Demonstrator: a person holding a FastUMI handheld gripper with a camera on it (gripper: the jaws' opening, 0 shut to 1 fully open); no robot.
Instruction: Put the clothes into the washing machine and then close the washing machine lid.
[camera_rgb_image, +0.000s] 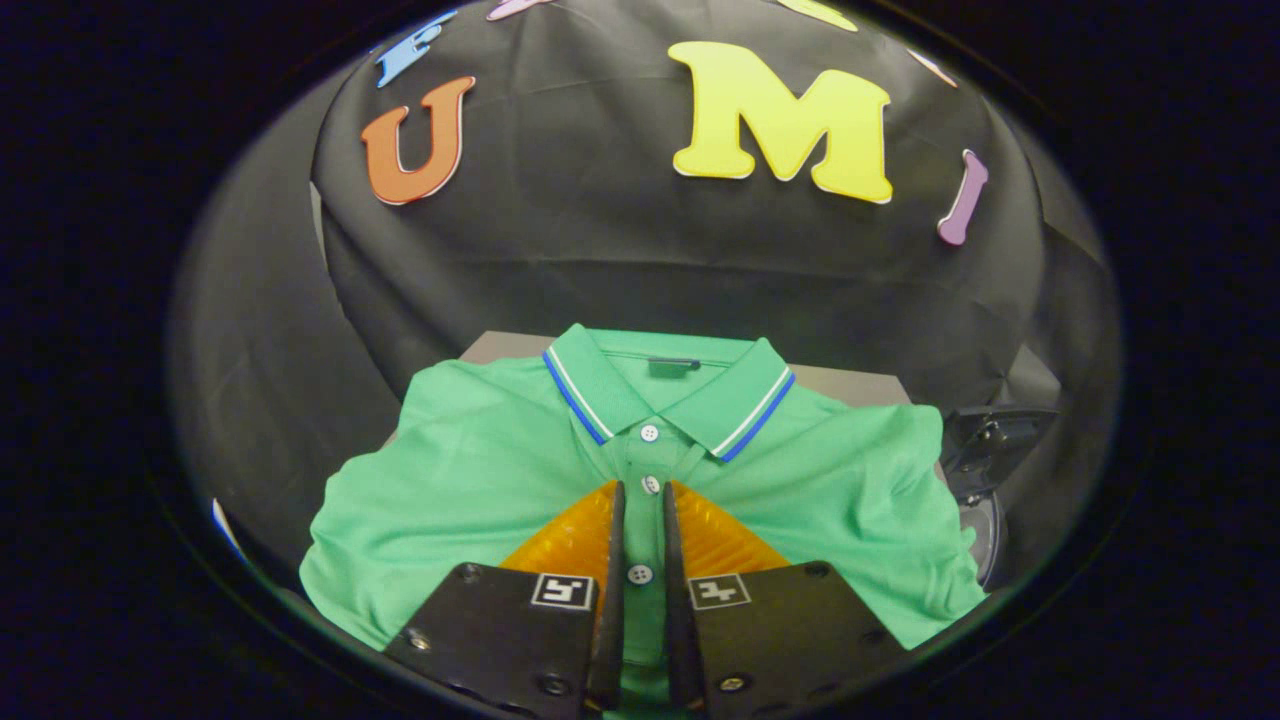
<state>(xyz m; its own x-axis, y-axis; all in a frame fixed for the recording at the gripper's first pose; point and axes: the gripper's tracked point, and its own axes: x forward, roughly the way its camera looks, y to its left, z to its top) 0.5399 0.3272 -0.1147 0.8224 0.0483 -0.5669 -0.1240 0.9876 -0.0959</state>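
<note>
The hand-held gripper (643, 490) sits low over the shirt (480, 480), its two fingers drawn nearly together with a narrow gap left between them. The shirt's button strip runs up through that gap; whether the fingers press on the cloth cannot be told. The shirt is green, laid flat and face up, spread across the surface (850, 382) from its near edge to close by its far edge. Two buttons (649, 433) show just beyond the fingertips. The collar (600, 385), trimmed with blue and white stripes, lies toward the far edge. A dark object (990, 440) stands off the surface's right edge, its nature unclear.
</note>
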